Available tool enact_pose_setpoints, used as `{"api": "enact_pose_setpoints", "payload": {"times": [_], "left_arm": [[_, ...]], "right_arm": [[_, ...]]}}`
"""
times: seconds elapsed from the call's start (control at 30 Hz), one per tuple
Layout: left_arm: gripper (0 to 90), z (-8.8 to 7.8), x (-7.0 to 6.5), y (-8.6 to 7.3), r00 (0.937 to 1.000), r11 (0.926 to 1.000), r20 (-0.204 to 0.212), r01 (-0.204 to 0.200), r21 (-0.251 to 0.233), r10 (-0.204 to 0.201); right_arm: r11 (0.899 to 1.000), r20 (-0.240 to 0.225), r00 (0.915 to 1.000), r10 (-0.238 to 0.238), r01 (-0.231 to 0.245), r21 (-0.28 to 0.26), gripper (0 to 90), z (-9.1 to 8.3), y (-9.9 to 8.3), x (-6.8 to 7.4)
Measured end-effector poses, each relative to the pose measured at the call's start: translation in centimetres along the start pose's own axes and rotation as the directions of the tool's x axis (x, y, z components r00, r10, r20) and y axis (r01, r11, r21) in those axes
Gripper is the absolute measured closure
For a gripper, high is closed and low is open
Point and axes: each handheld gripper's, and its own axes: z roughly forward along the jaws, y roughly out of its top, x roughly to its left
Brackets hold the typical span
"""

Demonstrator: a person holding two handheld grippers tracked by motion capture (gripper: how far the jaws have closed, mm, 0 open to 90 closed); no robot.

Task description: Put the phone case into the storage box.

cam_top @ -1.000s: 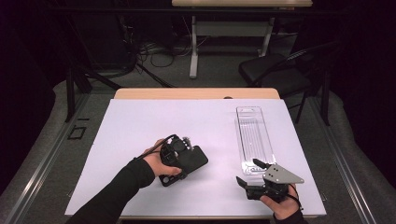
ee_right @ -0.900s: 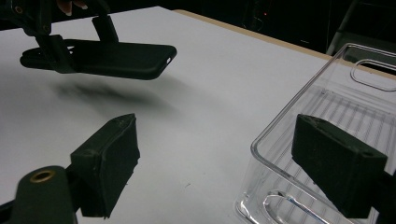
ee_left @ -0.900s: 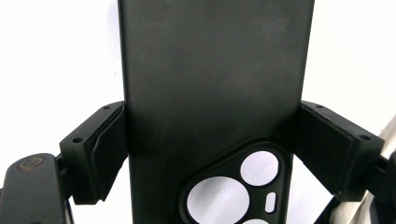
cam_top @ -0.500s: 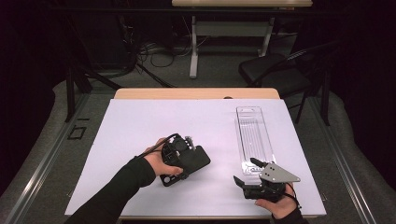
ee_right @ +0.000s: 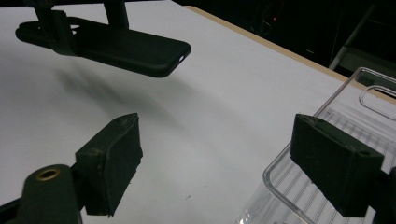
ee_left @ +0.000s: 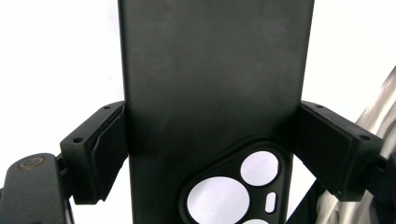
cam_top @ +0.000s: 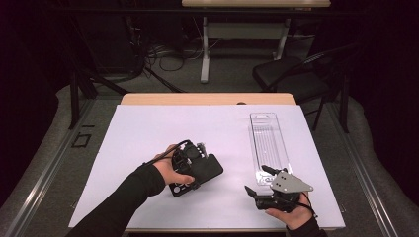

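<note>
A black phone case (cam_top: 205,170) (ee_left: 215,70) hangs just above the white table cover, with its camera cut-outs toward the gripper's body. My left gripper (cam_top: 190,165) (ee_left: 212,144) is shut on it, one pad pressed on each long edge. In the right gripper view the case (ee_right: 135,49) floats above its shadow at the top left. My right gripper (cam_top: 256,178) (ee_right: 217,128) stands open near the front right, its jaws wide apart with nothing between them. A clear plastic phone case (cam_top: 267,140) (ee_right: 345,112) lies flat just beyond it, its near end by the right jaw.
The white cover (cam_top: 148,133) spans a wooden table whose far edge (cam_top: 207,98) shows bare. A black chair (cam_top: 291,76) and a desk frame stand on the floor beyond. The table's front edge runs close under both hands.
</note>
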Motion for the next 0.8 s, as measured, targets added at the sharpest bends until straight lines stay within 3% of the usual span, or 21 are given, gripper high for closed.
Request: {"api": "enact_pose_setpoints", "payload": {"times": [0.23, 0.53, 0.8], "left_arm": [[14.6, -0.5, 0.1, 0.3, 1.0, 0.9999, -0.004, -0.008, 0.01, 0.008], [14.6, -0.8, 0.3, 0.6, 1.0, 0.9999, 0.0, -0.009, 0.011, 0.009], [14.6, -0.9, 0.2, 0.9, 0.9999, 0.9996, 0.0, -0.016, 0.022, 0.016]], "right_arm": [[0.994, 0.006, 0.9942, -0.107, 0.107, 0.013, 18.6, 0.6, 0.5, 0.3], [0.983, 0.004, 0.9835, -0.181, 0.181, 0.02, 20.5, 1.3, 1.5, 0.4], [0.961, -0.009, 0.9615, -0.275, 0.275, 0.027, 23.3, 2.3, 2.5, 0.7]]}}
